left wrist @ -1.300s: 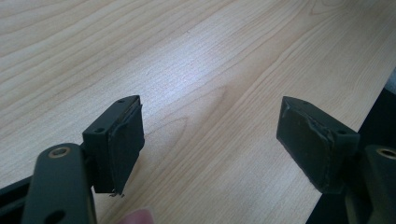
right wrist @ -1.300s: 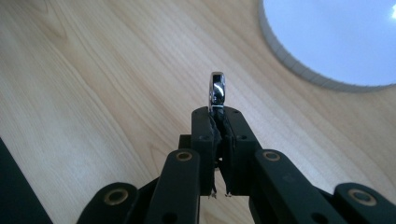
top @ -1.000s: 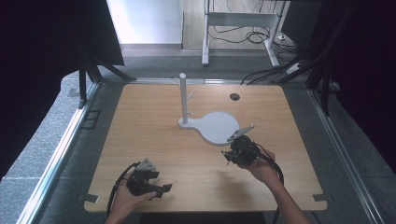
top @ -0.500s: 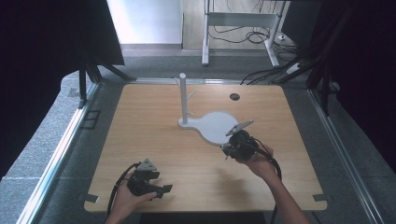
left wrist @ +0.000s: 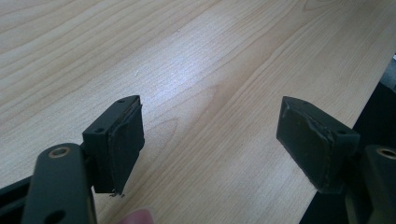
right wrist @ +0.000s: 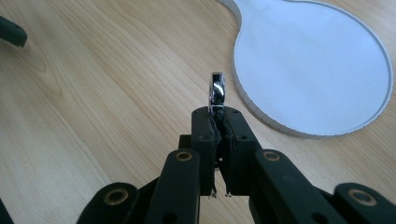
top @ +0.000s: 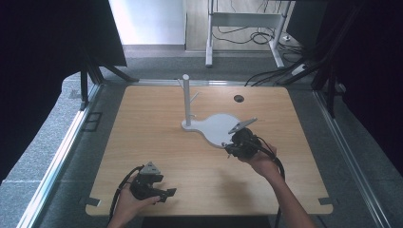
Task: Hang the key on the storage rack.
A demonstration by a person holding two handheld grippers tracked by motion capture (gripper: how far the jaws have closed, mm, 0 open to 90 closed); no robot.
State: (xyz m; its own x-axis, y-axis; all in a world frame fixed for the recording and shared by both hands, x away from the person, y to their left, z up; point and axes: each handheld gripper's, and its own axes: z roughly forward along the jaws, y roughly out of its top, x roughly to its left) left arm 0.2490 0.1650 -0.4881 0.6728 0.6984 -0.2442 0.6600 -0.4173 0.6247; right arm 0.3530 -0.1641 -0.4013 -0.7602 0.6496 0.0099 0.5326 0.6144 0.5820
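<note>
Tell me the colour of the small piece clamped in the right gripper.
Shiny silver, like polished metal. The small piece in the right gripper shows best in the right gripper view.

On the table [top: 157, 142] we count one white stand [top: 209, 124], two grippers flanking it (left [top: 164, 194], right [right wrist: 217, 122]), and one shiny metal piece [right wrist: 217, 93], possibly a key.

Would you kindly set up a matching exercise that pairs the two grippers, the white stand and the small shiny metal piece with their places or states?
Things:
1. left gripper
2. right gripper
3. white stand
4. shiny metal piece

States:
A. pinched between shut fingers
B. standing on the table, post upright
C. open, nothing between its fingers
D. shut on a small thing beside the stand's flat base

Pairs: 1-C, 2-D, 3-B, 4-A
</note>
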